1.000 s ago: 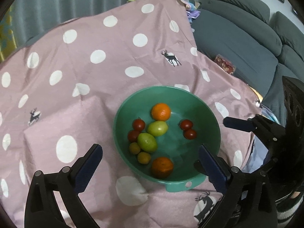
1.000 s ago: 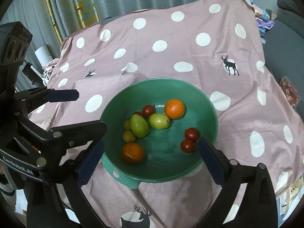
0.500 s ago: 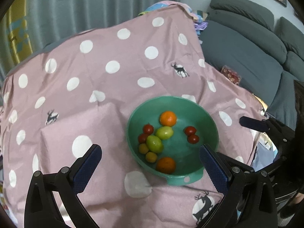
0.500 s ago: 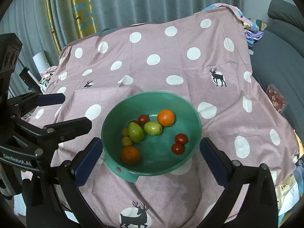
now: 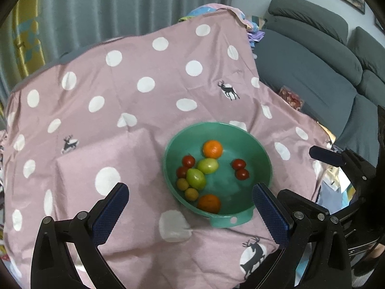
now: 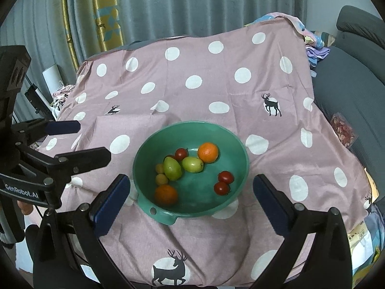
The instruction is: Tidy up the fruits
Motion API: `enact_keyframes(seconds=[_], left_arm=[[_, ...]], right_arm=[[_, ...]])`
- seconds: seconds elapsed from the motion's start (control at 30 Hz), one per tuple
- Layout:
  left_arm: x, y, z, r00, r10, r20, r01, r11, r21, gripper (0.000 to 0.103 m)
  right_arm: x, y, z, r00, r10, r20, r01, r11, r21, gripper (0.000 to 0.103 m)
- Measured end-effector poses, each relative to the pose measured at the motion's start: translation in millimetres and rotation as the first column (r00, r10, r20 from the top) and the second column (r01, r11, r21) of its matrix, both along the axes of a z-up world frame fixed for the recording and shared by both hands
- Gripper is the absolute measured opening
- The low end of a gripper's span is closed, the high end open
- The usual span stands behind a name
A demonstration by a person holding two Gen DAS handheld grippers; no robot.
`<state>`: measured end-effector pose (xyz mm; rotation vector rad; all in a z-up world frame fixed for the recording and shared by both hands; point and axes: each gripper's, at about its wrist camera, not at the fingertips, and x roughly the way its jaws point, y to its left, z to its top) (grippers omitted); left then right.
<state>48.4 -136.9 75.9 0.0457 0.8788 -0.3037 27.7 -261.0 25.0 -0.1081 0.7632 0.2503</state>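
Both my grippers hang above the near edge of the cloth (image 6: 216, 77), left gripper (image 5: 190, 213) and right gripper (image 6: 191, 201) spread wide, nothing held. All the fruits sit in the green bowl (image 6: 238, 142): two oranges, two green ones touching, tomatoes, small yellow ones. Looks like every fruit is gathered, or none yet sorted out; I can't tell. Next move, if any: descend on one fruit, narrow the fingers first.
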Motion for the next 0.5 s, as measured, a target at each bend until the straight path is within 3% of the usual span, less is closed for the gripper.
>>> enact_keyframes(seconds=[0.27, 0.5], left_arm=[[-0.9, 1.3, 6.0, 1.0, 0.011, 0.026, -0.012, 0.999, 0.043, 0.102], [0.7, -0.3, 5.8, 1.0, 0.0, 0.024, -0.001, 0.999, 0.032, 0.102]], right_arm=[[0.3, 8.8, 3.4, 1.0, 0.028, 0.009, -0.028, 1.0, -0.013, 0.103], [2.6, 10.2, 3.9, 0.999, 0.031, 0.007, -0.031, 0.999, -0.018, 0.103]])
